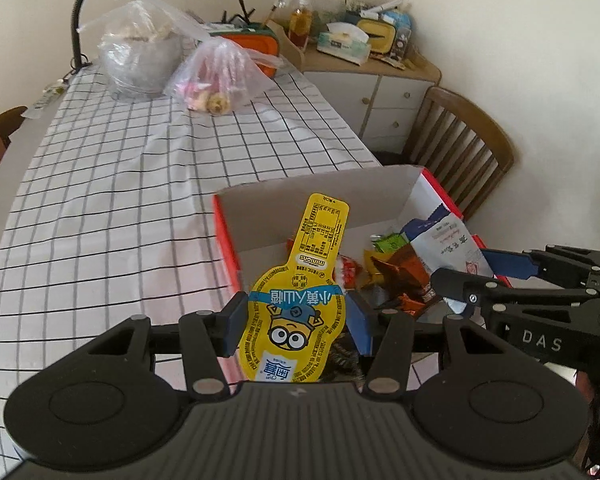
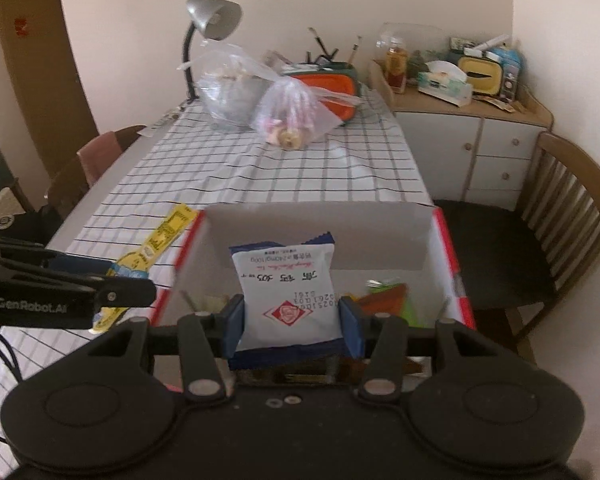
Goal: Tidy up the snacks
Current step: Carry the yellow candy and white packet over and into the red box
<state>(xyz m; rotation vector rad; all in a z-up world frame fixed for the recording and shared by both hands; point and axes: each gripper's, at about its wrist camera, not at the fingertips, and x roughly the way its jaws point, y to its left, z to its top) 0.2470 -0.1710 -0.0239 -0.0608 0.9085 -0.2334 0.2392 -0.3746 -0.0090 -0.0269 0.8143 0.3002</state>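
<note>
Snacks in both grippers, both over the red-edged cardboard box at the near end of the checked tablecloth. Left gripper jaws clamped on a yellow cartoon pouch, wide body squeezed between the blue pads, narrow neck sticking up past the fingertips, above the box's left wall. Right gripper jaws closed on a white and blue packet, lower half between the pads, top edge upright, inside the box opening. Loose wrappers lie on the box floor, right side. Two clear plastic bags and a desk lamp sit at the far end, well apart from the box.
</note>
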